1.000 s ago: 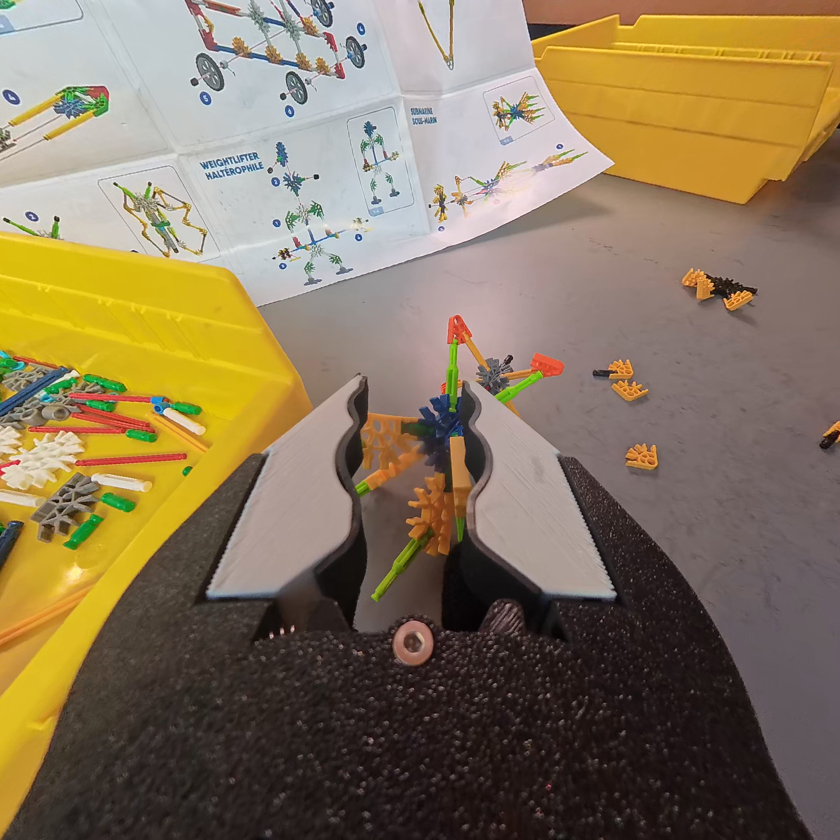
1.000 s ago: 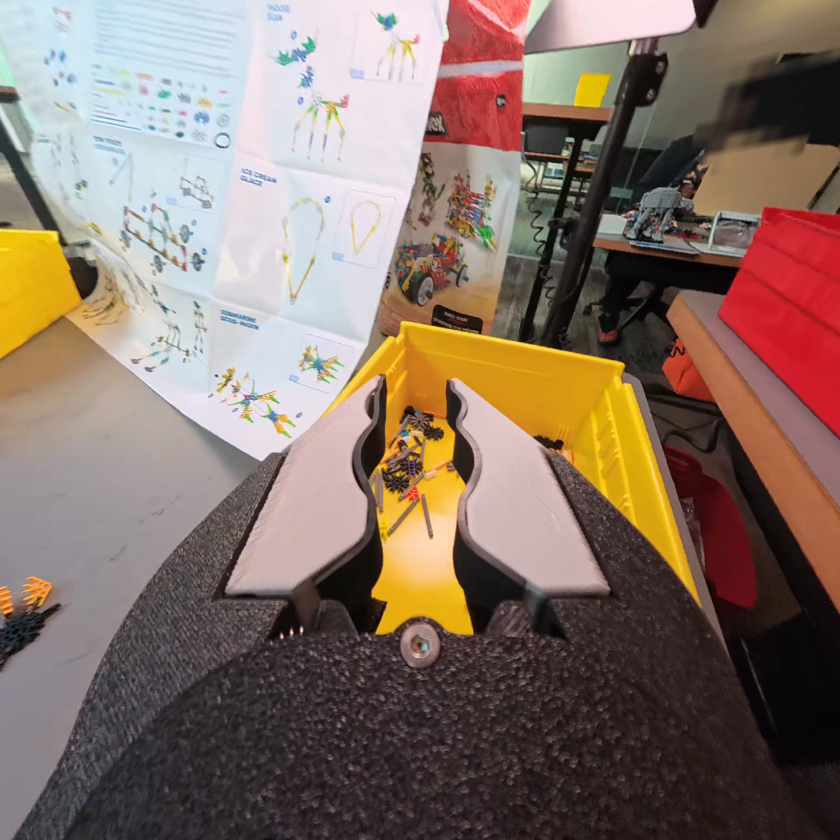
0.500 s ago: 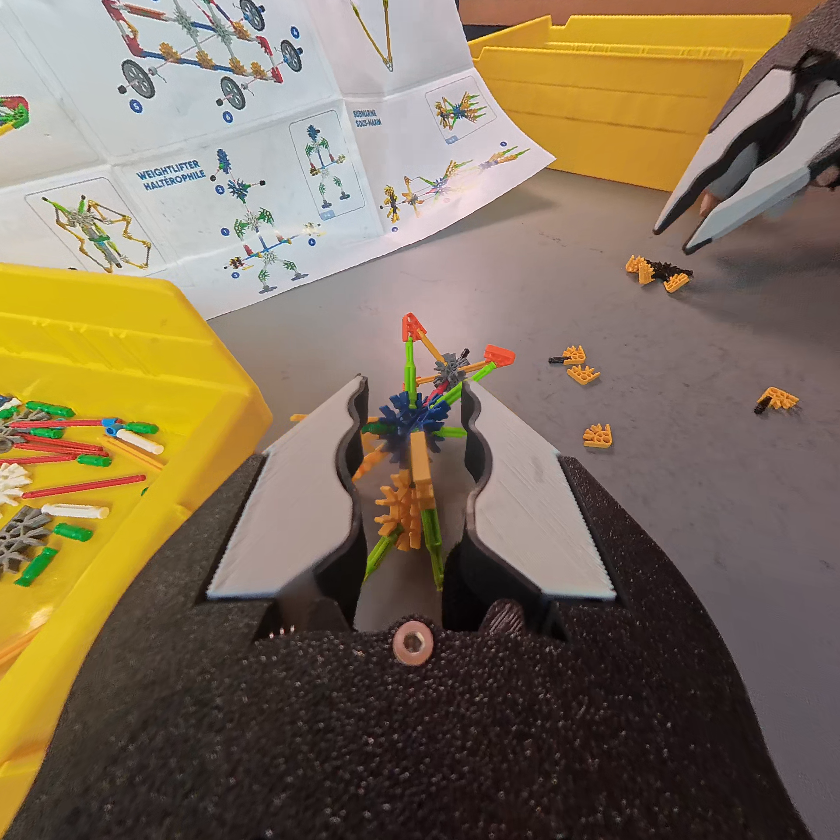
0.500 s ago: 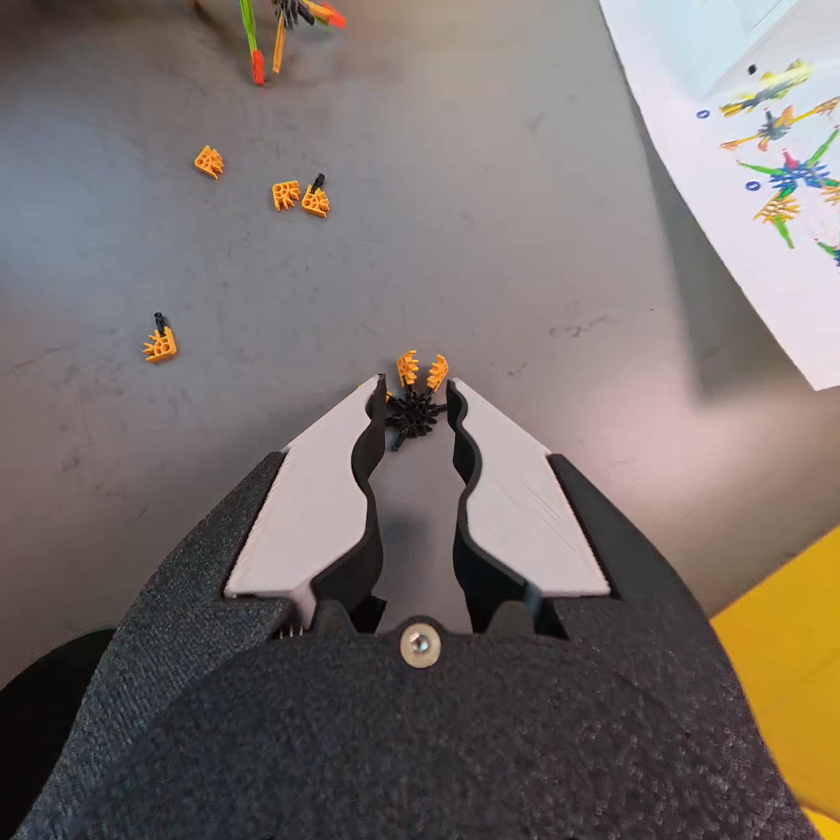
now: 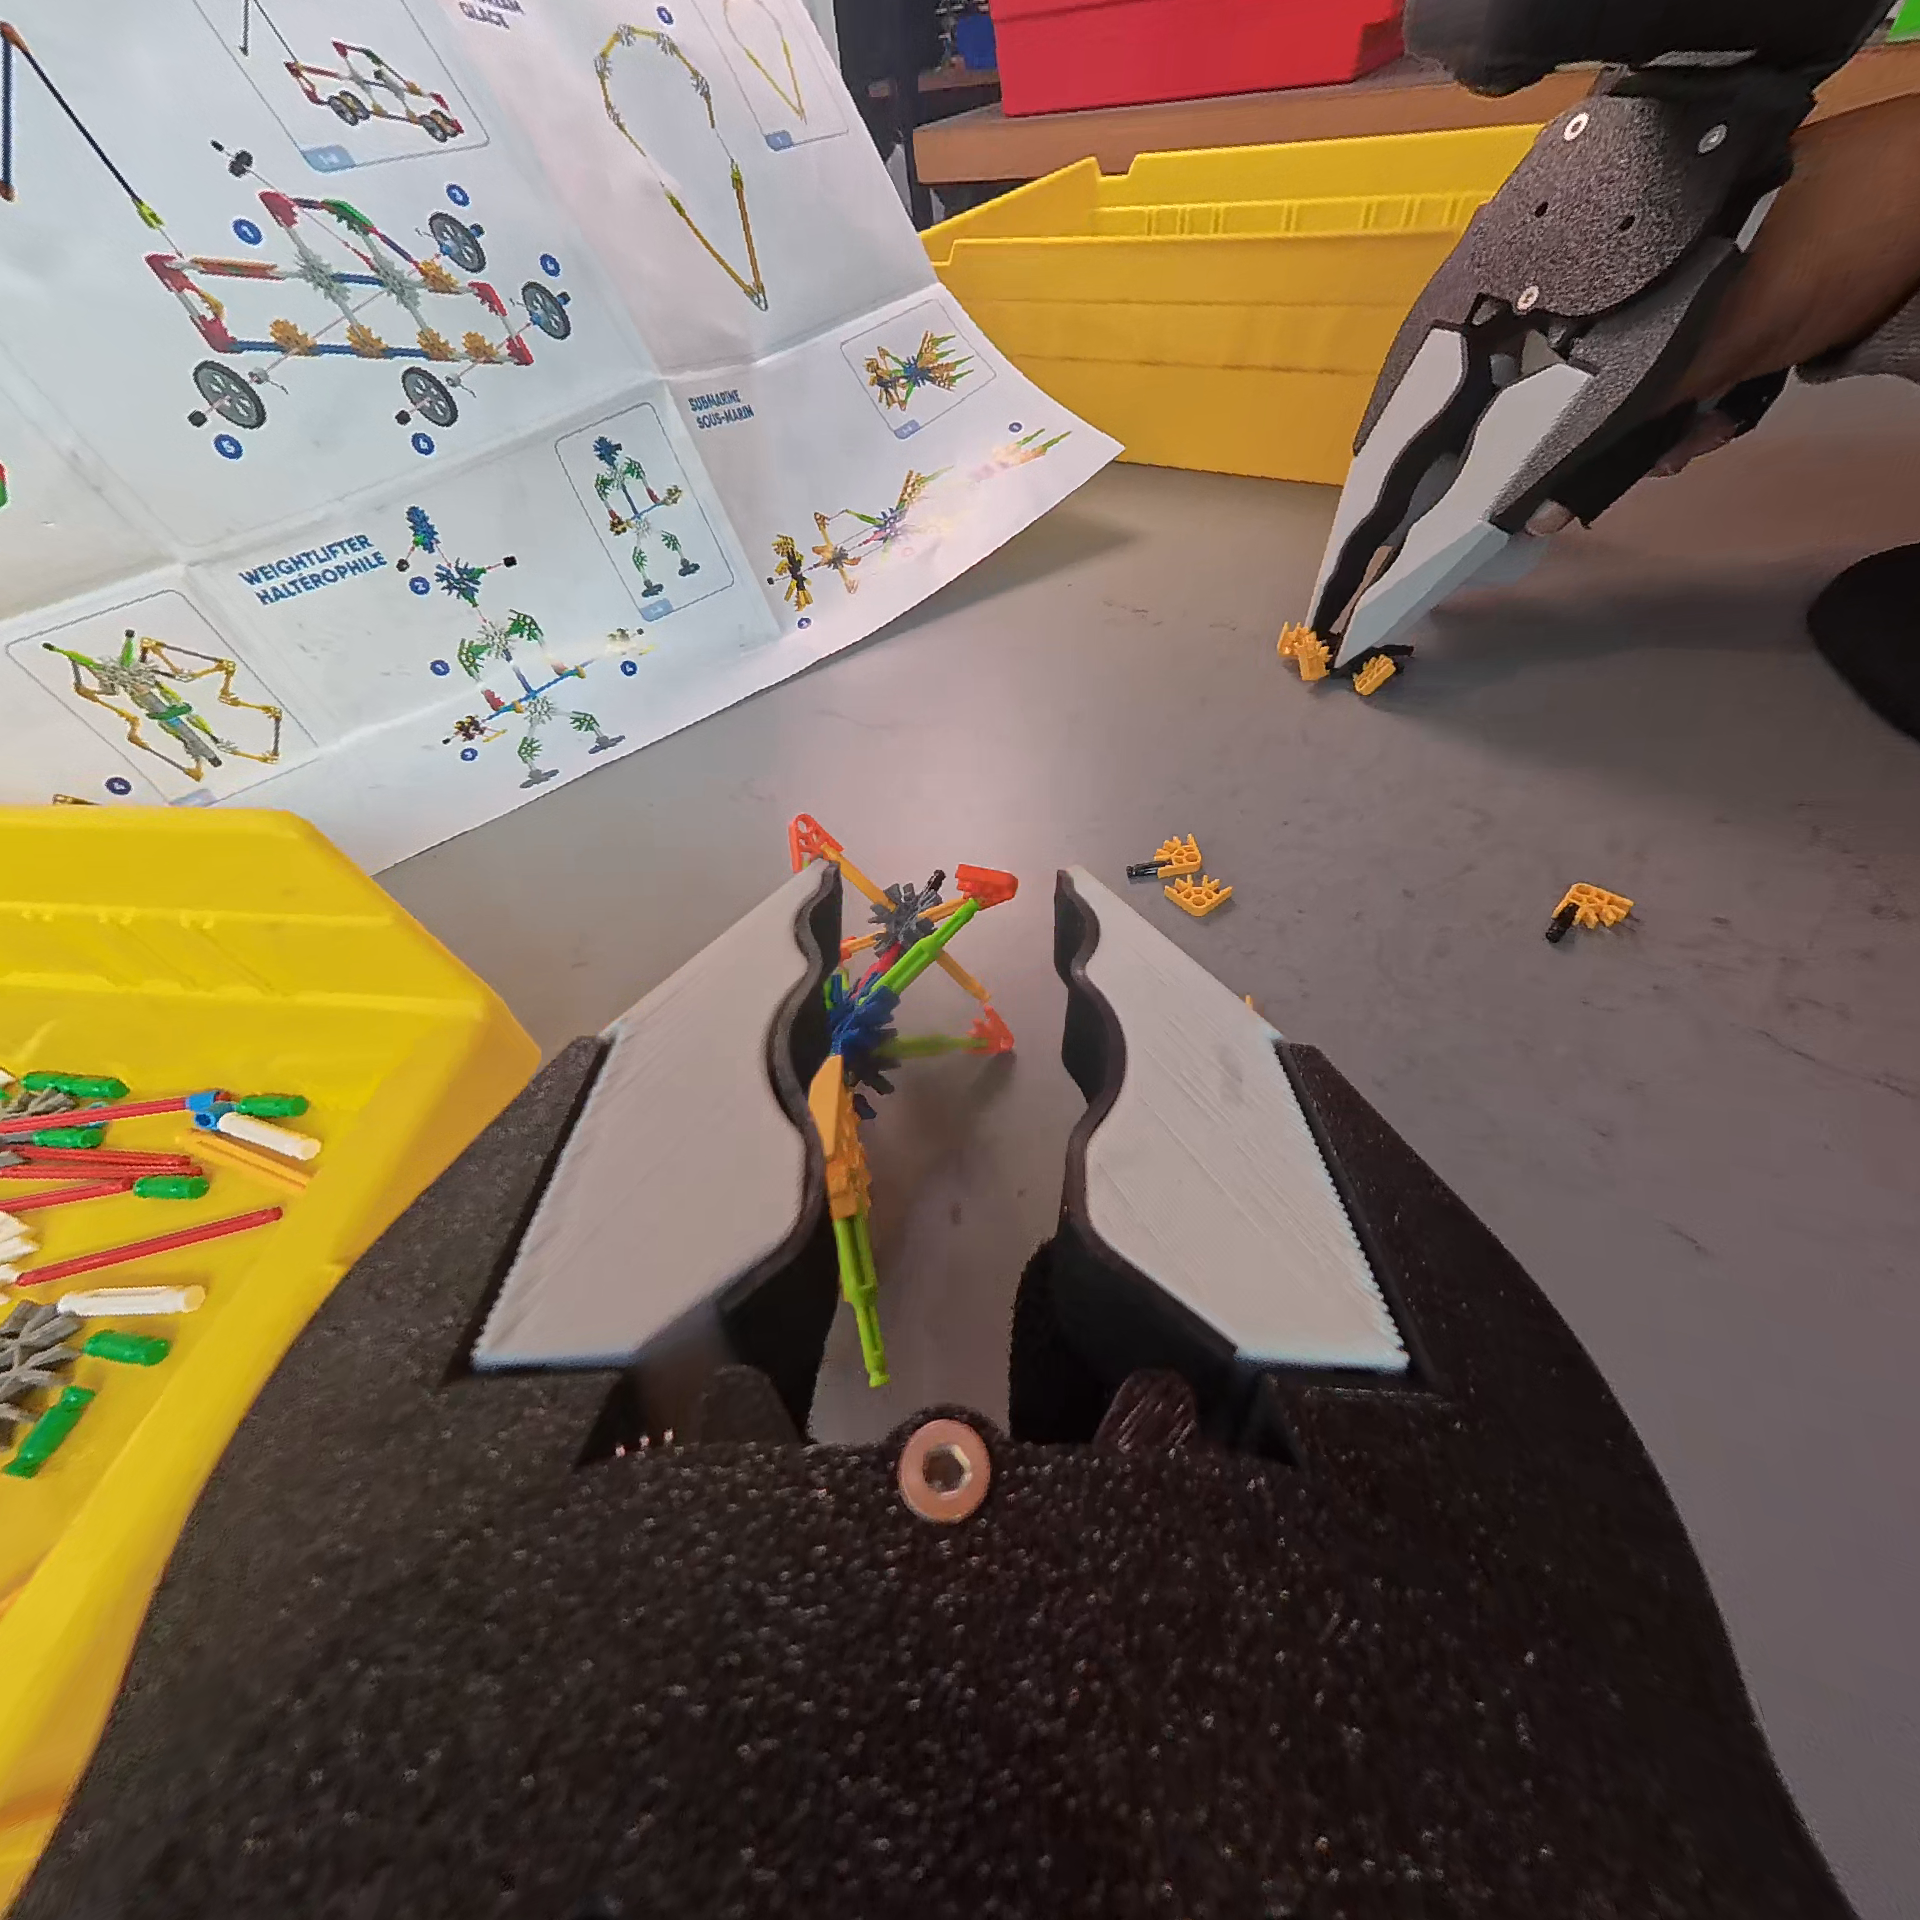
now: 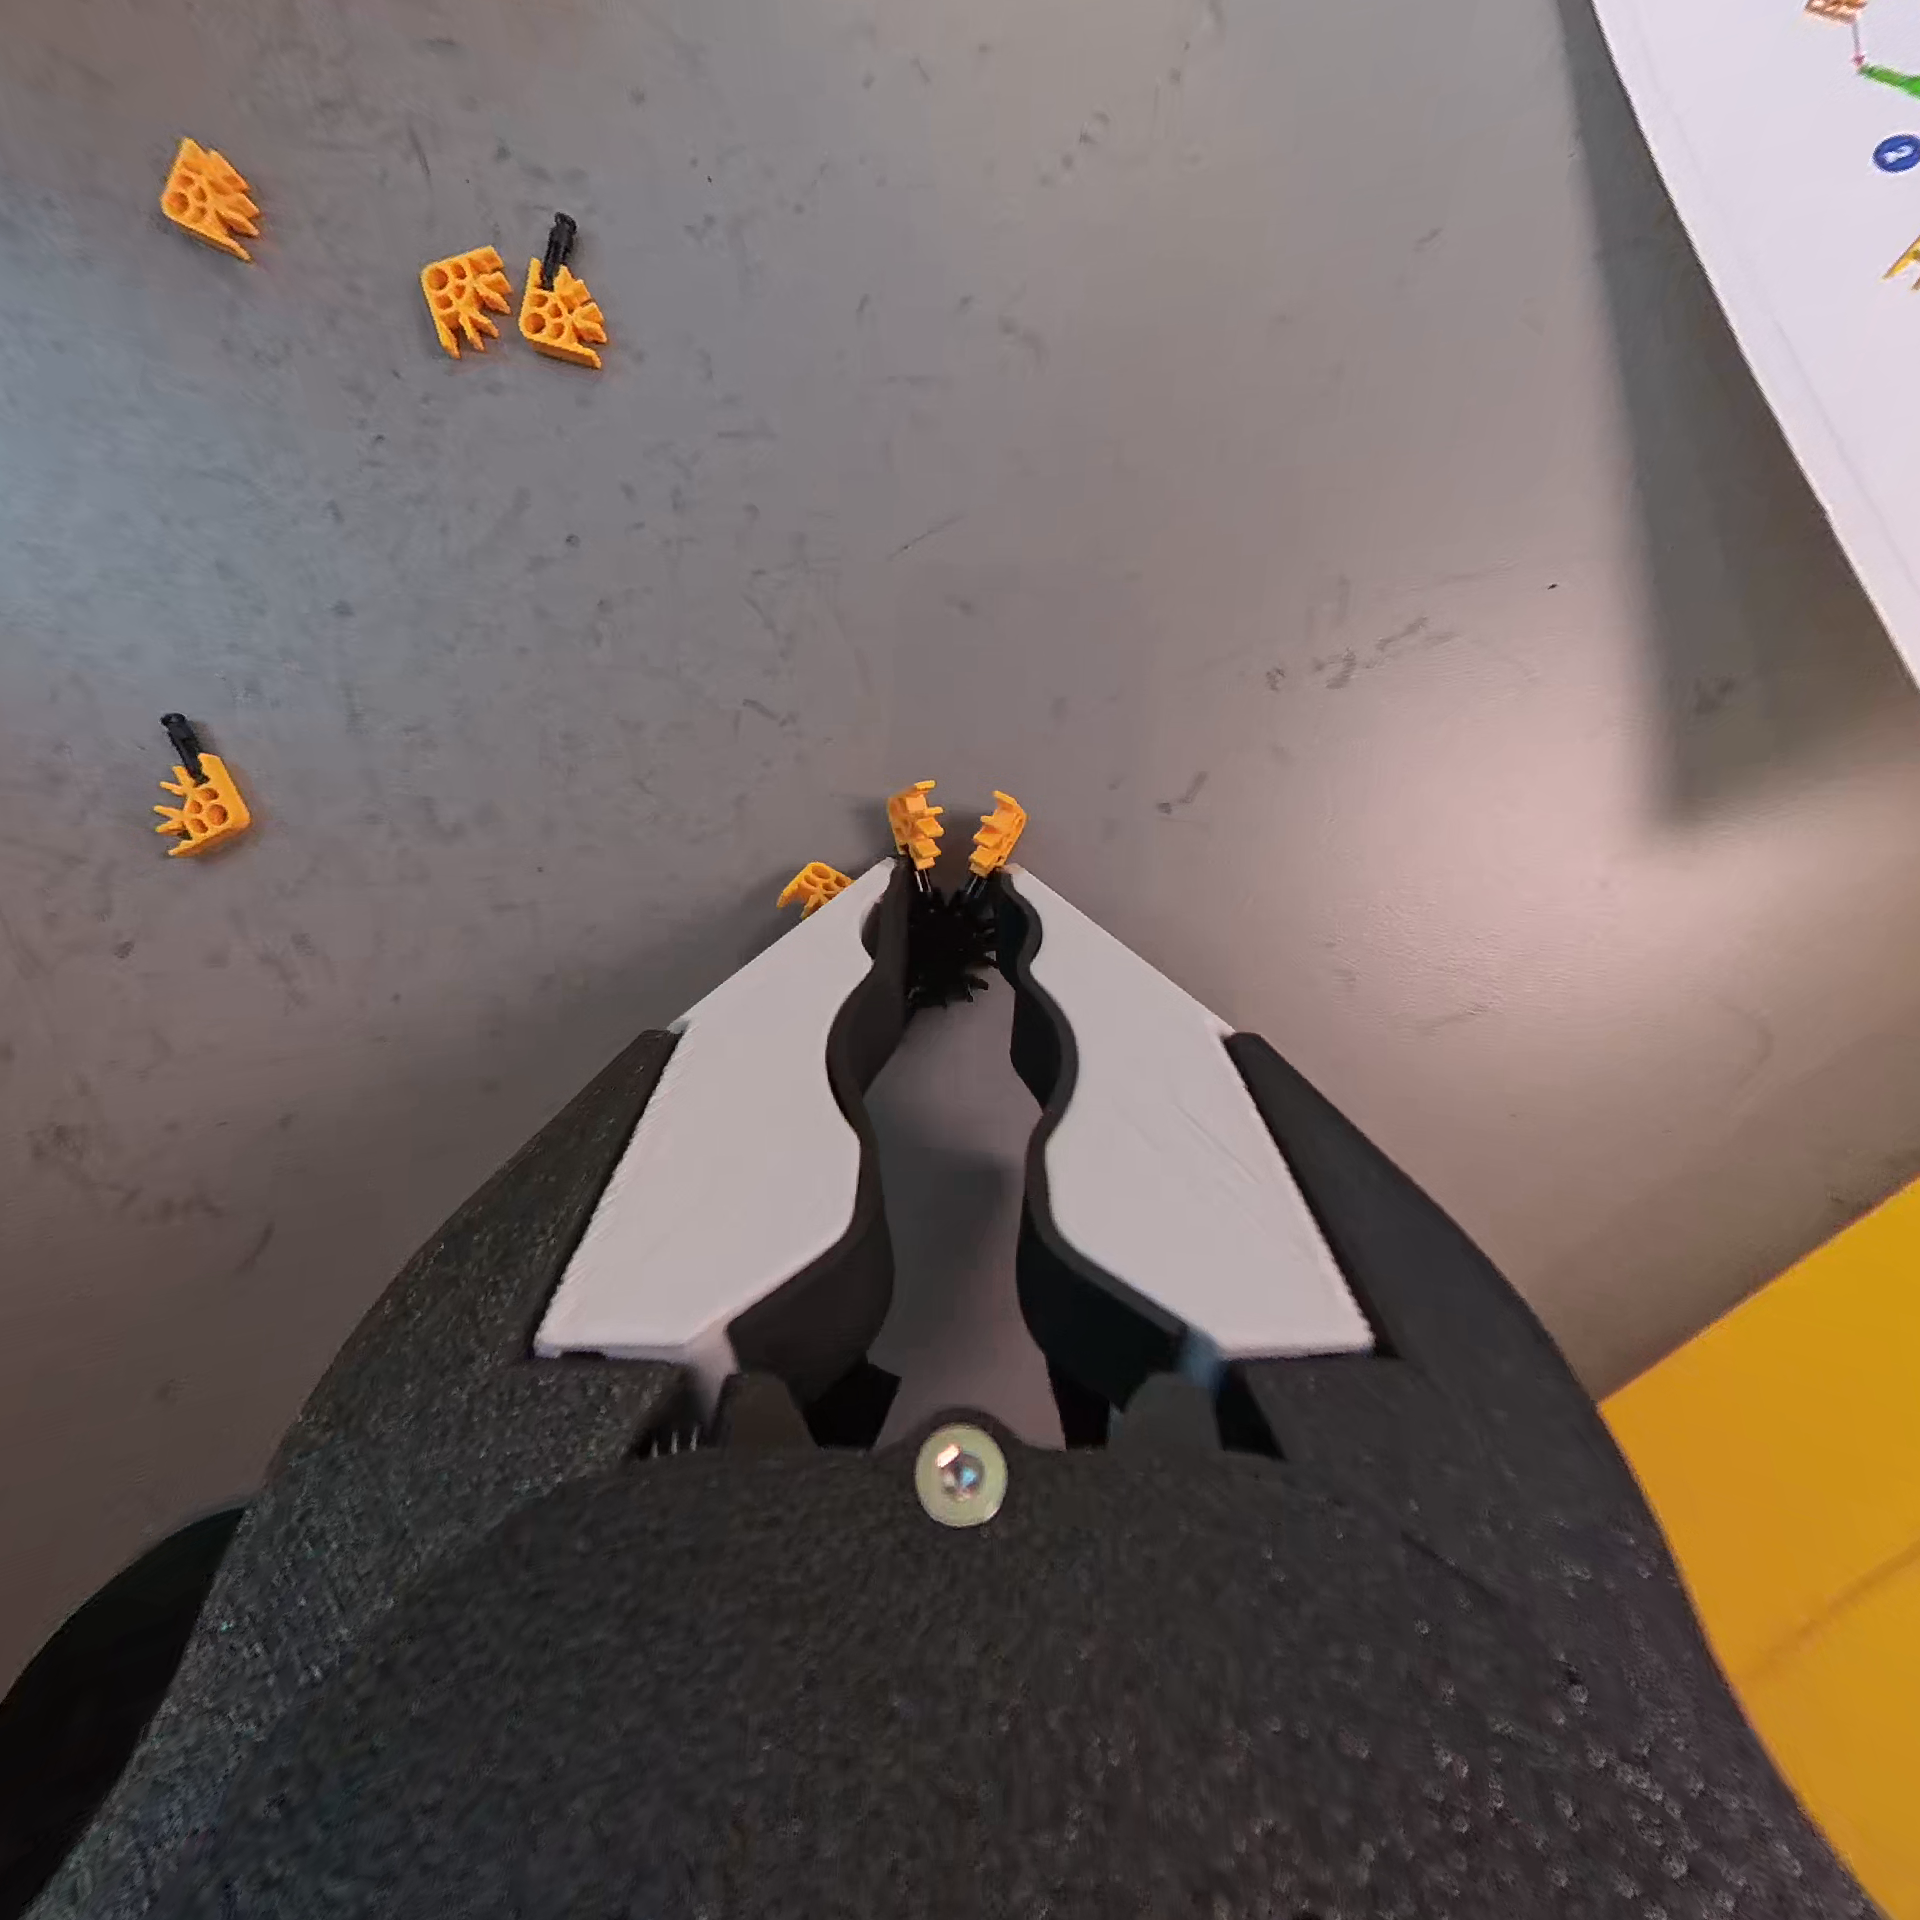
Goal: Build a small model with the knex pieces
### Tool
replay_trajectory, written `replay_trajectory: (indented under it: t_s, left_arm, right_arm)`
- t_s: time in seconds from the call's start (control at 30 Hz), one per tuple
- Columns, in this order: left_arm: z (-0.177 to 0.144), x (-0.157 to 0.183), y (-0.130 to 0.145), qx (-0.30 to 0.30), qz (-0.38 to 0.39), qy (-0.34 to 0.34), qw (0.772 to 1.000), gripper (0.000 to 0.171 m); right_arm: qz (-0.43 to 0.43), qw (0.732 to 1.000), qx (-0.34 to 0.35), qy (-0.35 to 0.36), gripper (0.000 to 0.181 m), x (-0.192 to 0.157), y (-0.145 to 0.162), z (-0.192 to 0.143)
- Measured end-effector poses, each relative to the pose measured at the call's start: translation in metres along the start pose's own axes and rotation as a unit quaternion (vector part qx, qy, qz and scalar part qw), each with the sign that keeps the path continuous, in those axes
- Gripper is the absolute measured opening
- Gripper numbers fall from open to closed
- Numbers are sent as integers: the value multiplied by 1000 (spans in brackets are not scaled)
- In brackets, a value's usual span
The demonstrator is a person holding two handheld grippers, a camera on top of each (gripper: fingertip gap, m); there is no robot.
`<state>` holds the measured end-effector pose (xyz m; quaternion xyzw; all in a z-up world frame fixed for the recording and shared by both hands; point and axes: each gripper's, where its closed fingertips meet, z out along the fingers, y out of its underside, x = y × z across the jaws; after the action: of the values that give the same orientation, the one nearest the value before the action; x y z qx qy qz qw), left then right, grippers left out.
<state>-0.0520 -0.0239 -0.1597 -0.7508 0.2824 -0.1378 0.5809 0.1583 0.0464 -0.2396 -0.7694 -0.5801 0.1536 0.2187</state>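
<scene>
My left gripper [image 5: 948,883] is open, low over the grey table. A small model of blue, grey, orange and green rods and connectors [image 5: 904,966] stands between its fingers. The model leans on the left finger [image 5: 727,1039], and bare table shows between it and the right finger. My right gripper [image 6: 948,873] is shut on a black star connector [image 6: 945,951] with orange connectors [image 6: 914,821] plugged into it, down at the table. It also shows in the left wrist view [image 5: 1340,649] at the far right, tips on the table, a hand behind it.
A yellow bin [image 5: 260,935] with rods and connectors is at my left. A folded instruction sheet [image 5: 416,416] stands behind. Another yellow bin [image 5: 1195,312] is at the back. Loose orange connectors [image 5: 1184,873] [image 5: 1590,909] [image 6: 208,197] [image 6: 509,301] lie on the table. One gripper's finger ends stand about 25 cm off the other's.
My right gripper came from over the yellow bin down to the table and its pads closed on the black star connector. The model now leans toward my left finger.
</scene>
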Motion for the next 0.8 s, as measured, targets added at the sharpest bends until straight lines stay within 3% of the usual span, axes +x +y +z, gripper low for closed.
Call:
replay_trajectory:
  t_s: [0.1,0.2,0.33,0.4,0.53,0.67,0.8]
  left_arm:
    - [2,11,-1,-1,-10,28,1000,41]
    - [3,28,-8,21,-36,78,996,41]
    - [8,53,-29,77,-84,156,981,46]
    - [16,59,-35,87,-112,178,974,50]
    - [37,46,-49,108,-130,165,972,51]
    - [54,25,-76,137,-124,142,972,51]
    - [63,29,-67,106,-87,144,980,37]
  right_arm:
    - [-5,999,52,4,13,-2,-21,-8]
    - [-18,981,194,4,13,-13,-76,-29]
    - [40,908,415,-48,13,-37,-154,-60]
    - [68,868,483,-96,13,-54,-179,-62]
    - [19,856,509,-86,14,-68,-200,-48]
    - [41,816,566,-113,13,-63,-224,-74]
    - [28,817,565,-110,13,-63,-211,-69]
